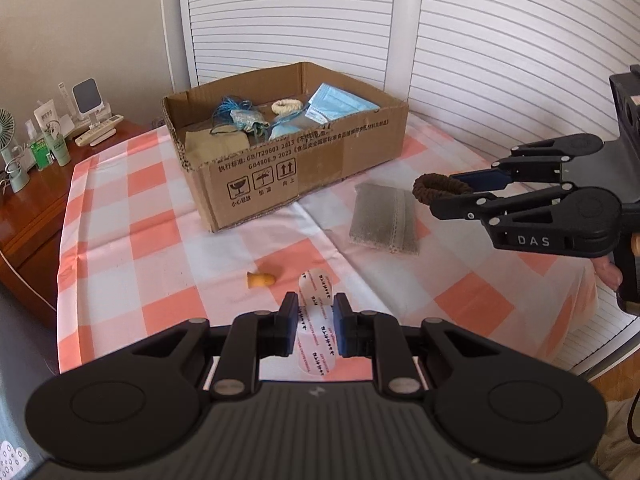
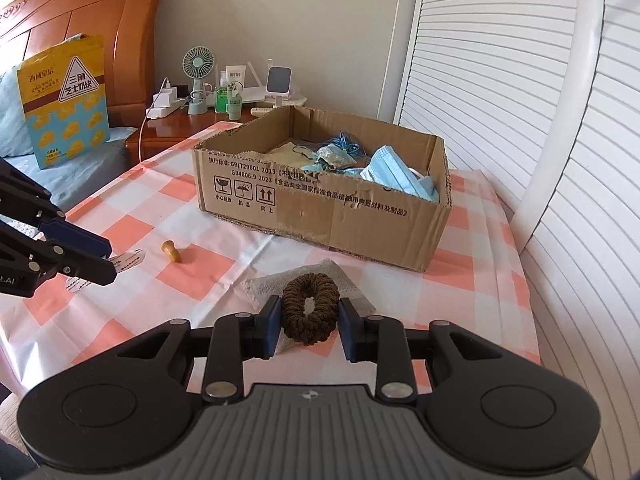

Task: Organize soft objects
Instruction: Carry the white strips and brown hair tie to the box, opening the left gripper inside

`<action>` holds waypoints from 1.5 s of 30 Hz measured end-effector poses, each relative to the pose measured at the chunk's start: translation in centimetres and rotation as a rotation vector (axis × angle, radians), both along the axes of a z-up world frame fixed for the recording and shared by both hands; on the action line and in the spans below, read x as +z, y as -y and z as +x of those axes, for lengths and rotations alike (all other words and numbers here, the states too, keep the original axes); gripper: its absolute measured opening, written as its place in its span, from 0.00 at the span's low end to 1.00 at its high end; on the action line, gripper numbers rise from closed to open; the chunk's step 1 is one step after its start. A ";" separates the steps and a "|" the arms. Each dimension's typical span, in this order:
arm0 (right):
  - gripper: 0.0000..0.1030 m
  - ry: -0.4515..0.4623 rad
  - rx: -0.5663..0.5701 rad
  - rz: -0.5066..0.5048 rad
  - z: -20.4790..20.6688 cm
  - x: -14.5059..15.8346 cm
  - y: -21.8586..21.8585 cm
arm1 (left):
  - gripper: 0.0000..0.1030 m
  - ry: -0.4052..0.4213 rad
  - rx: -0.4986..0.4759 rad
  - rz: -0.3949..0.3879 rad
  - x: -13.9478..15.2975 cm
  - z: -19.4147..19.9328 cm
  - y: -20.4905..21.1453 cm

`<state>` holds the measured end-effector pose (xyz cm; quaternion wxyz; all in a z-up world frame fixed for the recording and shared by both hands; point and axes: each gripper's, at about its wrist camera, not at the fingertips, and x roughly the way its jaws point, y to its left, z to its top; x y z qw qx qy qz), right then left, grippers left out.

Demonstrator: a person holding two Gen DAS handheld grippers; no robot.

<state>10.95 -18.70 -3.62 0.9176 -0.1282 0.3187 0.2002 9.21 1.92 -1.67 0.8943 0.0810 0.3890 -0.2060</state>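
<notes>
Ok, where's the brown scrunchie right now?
The brown scrunchie is clamped in the right gripper, held above the grey lace-trimmed pouch on the checked tablecloth, just in front of the cardboard box.

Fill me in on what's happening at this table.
A person is sorting soft things into a cardboard box with two handheld grippers. The right gripper is shut on a brown hair scrunchie, held above a grey pouch that lies on the checked tablecloth. The left gripper is shut on a clear printed plastic strip. An orange earplug lies loose on the cloth. The box already holds face masks and blue cord.
</notes>
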 end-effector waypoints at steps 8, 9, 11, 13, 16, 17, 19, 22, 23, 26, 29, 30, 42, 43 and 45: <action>0.33 0.056 0.025 0.035 1.0 2.5 0.0 | 0.16 0.059 -0.027 -0.001 4.0 4.6 0.3; 0.33 0.064 0.025 0.038 1.2 2.7 -0.1 | 0.16 0.072 -0.030 0.004 4.6 5.3 0.4; 0.33 0.077 0.026 0.046 1.5 3.1 -0.1 | 0.16 0.099 -0.032 0.019 5.4 6.9 0.8; 0.33 0.084 0.027 0.053 1.8 3.4 -0.2 | 0.16 0.120 -0.027 0.033 6.2 8.8 1.1; 0.33 0.092 0.030 0.059 2.2 3.6 -0.4 | 0.16 0.135 -0.009 0.041 6.5 11.5 1.4; 0.33 0.093 0.031 0.059 2.3 3.7 -0.5 | 0.16 0.139 0.000 0.046 6.5 12.3 1.5; 0.33 0.092 0.033 0.059 2.5 3.7 -0.6 | 0.17 0.136 0.009 0.054 6.2 14.0 1.6; 0.33 0.089 0.029 0.056 2.9 3.6 -0.7 | 0.25 0.139 0.038 0.072 5.6 15.9 1.6; 0.33 0.089 0.028 0.056 3.1 3.6 -0.7 | 0.31 0.139 0.043 0.074 5.3 16.4 1.6; 0.33 0.089 0.028 0.049 3.5 3.6 -0.9 | 0.73 0.137 0.073 0.060 4.8 17.0 1.2; 0.33 0.091 0.028 0.041 3.9 3.7 -1.0 | 0.85 0.144 0.087 0.051 4.6 16.7 0.8; 0.33 0.092 0.028 0.040 4.0 3.7 -1.0 | 0.86 0.146 0.087 0.047 4.6 16.5 0.7; 0.33 0.098 0.029 0.040 6.4 4.6 -2.4 | 0.98 0.189 0.150 0.022 5.2 9.3 -1.3; 0.33 0.098 0.029 0.046 6.7 4.7 -2.5 | 0.99 0.195 0.159 0.020 5.1 8.6 -1.4; 0.33 0.094 0.032 0.059 7.8 5.0 -2.9 | 0.99 0.202 0.180 0.005 5.0 7.3 -1.7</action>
